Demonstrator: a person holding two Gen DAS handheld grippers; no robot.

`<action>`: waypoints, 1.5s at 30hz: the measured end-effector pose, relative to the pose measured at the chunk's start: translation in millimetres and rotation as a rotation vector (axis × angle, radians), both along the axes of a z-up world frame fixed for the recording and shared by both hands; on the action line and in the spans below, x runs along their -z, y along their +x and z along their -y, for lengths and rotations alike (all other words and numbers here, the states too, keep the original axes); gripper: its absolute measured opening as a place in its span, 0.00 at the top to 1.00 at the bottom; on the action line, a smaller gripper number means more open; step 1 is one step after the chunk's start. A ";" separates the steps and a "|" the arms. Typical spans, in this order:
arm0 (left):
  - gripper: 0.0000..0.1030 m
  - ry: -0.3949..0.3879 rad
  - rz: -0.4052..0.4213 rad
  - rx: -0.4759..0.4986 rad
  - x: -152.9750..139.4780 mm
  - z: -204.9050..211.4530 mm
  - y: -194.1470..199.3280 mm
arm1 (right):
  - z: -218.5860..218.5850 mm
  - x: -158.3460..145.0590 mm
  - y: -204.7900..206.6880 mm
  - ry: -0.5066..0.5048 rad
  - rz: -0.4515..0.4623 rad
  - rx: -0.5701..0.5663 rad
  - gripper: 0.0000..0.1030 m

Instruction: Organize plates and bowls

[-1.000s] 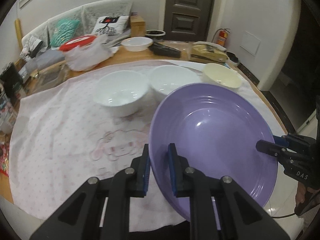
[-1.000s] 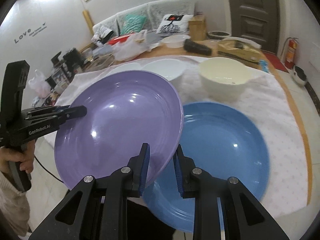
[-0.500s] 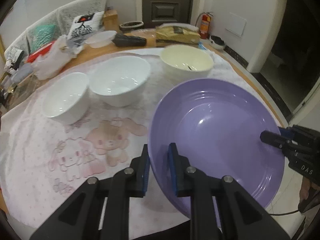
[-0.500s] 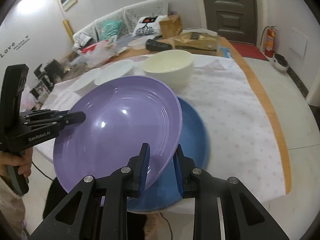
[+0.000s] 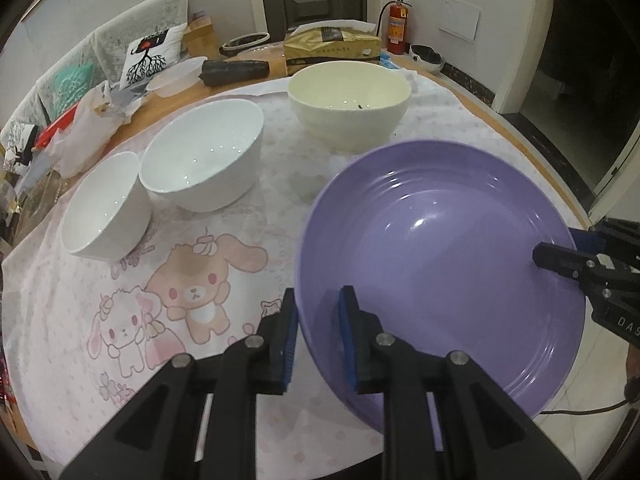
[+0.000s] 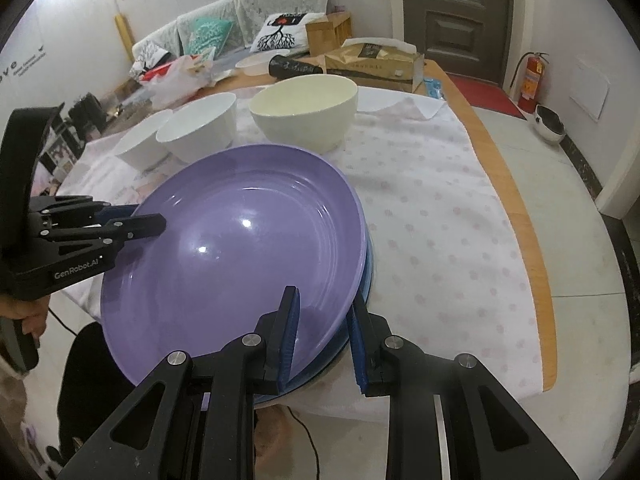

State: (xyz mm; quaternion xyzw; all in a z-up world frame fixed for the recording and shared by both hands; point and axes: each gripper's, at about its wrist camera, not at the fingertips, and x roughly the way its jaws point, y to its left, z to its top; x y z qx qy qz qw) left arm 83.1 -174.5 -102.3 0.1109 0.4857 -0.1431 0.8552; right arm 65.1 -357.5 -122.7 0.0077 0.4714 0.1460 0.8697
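Both grippers hold the purple plate (image 5: pixel 440 248) by opposite rims. My left gripper (image 5: pixel 318 336) is shut on its near rim; my right gripper (image 6: pixel 322 340) is shut on the plate (image 6: pixel 240 248) at its other rim. The plate sits over the blue plate (image 6: pixel 366 268), of which only a thin edge shows at the table's front. A cream bowl (image 5: pixel 348 100) and two white bowls, one large (image 5: pixel 204 156) and one small (image 5: pixel 104 208), stand in a row behind. In the right wrist view the same bowls appear: cream (image 6: pixel 304 112) and white (image 6: pixel 200 128).
The table (image 6: pixel 516 216) carries a pink patterned cloth (image 5: pixel 160 300). At its far side lie a tissue box (image 5: pixel 332 46), a dark roll (image 5: pixel 234 72), a plastic container (image 5: pixel 176 80) and plastic bags (image 5: pixel 88 128). A sofa and door stand behind.
Both grippers carried the purple plate to the right and down over the blue plate, which is now almost wholly covered. The bowls have shifted left in the left wrist view.
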 end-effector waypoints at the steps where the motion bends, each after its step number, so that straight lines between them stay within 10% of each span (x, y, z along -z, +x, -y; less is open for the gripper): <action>1: 0.82 0.004 0.002 0.002 -0.2 0.7 -0.1 | -1.0 0.0 1.2 -0.009 -0.004 -0.002 0.82; 24: 0.81 0.030 -0.006 0.040 -0.4 7.0 4.9 | -24.0 7.2 16.6 -0.242 -0.122 -0.102 0.62; 28: 0.67 -0.025 0.012 0.030 -12.5 -4.0 4.0 | -21.0 0.2 16.1 -0.257 -0.105 -0.091 0.52; 45: 0.53 -0.100 0.003 -0.015 -74.1 -95.9 127.7 | -115.0 -65.3 59.0 0.014 0.160 -0.293 0.22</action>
